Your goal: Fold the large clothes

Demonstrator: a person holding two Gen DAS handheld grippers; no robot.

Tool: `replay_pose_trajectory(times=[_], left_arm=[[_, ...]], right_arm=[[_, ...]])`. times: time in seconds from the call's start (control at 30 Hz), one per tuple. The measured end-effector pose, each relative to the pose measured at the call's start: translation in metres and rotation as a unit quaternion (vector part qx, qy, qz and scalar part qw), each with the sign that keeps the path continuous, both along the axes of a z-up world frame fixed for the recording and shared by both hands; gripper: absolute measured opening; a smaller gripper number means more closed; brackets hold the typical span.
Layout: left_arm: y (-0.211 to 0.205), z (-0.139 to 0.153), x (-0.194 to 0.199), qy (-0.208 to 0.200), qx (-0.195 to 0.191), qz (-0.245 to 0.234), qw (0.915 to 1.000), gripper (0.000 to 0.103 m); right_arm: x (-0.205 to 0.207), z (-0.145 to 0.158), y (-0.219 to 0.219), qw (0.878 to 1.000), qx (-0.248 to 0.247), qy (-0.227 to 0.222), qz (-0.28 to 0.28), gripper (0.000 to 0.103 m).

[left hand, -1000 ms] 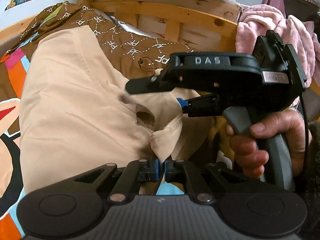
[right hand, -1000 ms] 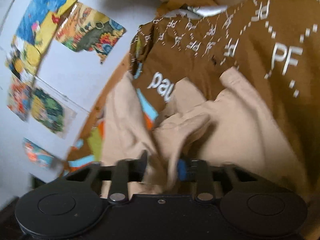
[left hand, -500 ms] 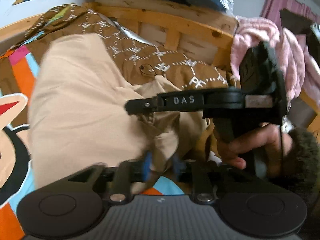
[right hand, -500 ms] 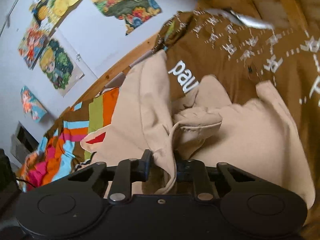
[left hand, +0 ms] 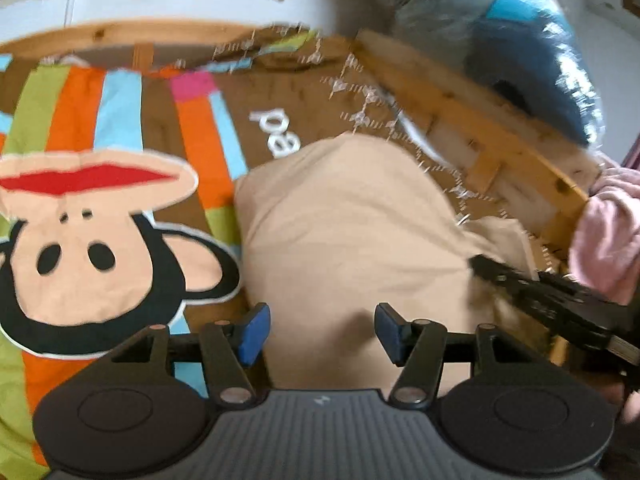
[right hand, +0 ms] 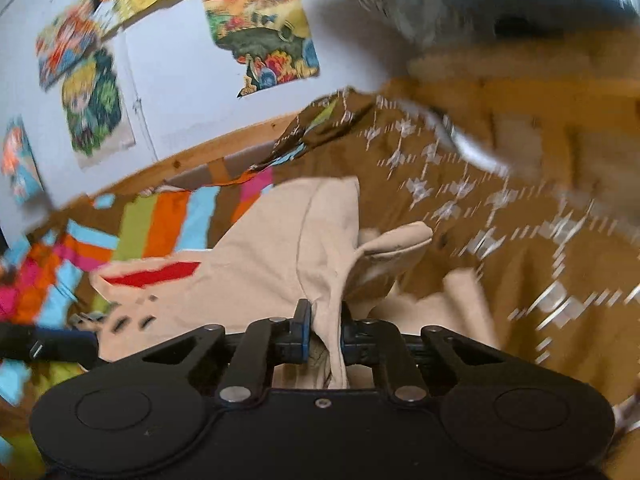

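A large beige garment [left hand: 352, 240] lies on a colourful bedspread. My left gripper [left hand: 322, 330] is open and empty just above the garment's near edge, its blue pads [left hand: 254, 330] wide apart. My right gripper [right hand: 324, 334] is shut on a bunched fold of the beige garment [right hand: 280, 264], with a cuff or collar flap [right hand: 394, 242] sticking up beyond it. The right gripper also shows at the right edge of the left wrist view [left hand: 552, 300], resting on the garment's right side.
The bedspread has a cartoon monkey face [left hand: 80, 248] and bright stripes [left hand: 120, 116]. A brown patterned blanket [right hand: 460, 184] lies behind the garment. A wooden bed frame [left hand: 472, 132], a pink blanket [left hand: 608, 232] and a wall with posters [right hand: 260, 28] surround the bed.
My left gripper has let go of the garment's fold, opened and swung left over the bedspread. My right gripper keeps its hold on the fabric and has shifted right.
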State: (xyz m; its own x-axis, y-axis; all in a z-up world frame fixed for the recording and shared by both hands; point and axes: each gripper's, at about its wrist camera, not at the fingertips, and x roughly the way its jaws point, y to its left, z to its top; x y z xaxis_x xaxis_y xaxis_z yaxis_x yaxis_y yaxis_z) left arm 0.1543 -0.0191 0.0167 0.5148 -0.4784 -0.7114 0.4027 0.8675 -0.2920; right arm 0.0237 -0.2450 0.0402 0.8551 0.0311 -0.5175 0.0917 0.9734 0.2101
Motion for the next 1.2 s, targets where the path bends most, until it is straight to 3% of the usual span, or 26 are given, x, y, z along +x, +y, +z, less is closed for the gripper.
replay_pose_trajectory(times=[0.1,0.17,0.43,0.6,0.73,0.97,1.07,1.2], left_arm=[[-0.008,-0.012,0.013,0.033,-0.016,-0.018,0.9992,0.066],[-0.016,-0.017,0.016,0.038,-0.005,-0.034,0.9987,0.065],[-0.04,-0.043,0.002,0.01,0.048,-0.063,0.9968,0.068],[-0.038,-0.046,-0.004,-0.011,0.047,-0.062,0.9969,0.071],[-0.029,-0.047,-0.002,0.002,0.031,-0.055,0.998,0.075],[-0.018,-0.057,0.011,0.048,-0.003,-0.048,0.9977,0.08],[-0.015,-0.06,0.013,0.053,-0.012,-0.052,0.9972,0.081],[-0.007,-0.07,0.018,0.069,-0.037,-0.042,0.996,0.091]], right_arm=[[-0.002,-0.002,0.001,0.998,-0.062,0.011,-0.008,0.012],[-0.001,-0.008,-0.003,0.996,-0.08,0.026,-0.012,0.012],[0.011,-0.039,-0.003,0.987,-0.141,0.076,-0.033,0.015],[0.019,-0.057,0.001,0.982,-0.161,0.097,-0.033,0.021],[0.012,-0.05,-0.01,0.986,-0.124,0.09,-0.066,0.041],[-0.01,-0.008,-0.018,0.983,-0.131,0.002,-0.128,0.054],[0.011,0.004,-0.013,0.989,-0.118,-0.013,-0.091,0.054],[0.071,0.015,0.005,0.988,-0.152,-0.009,0.034,0.053]])
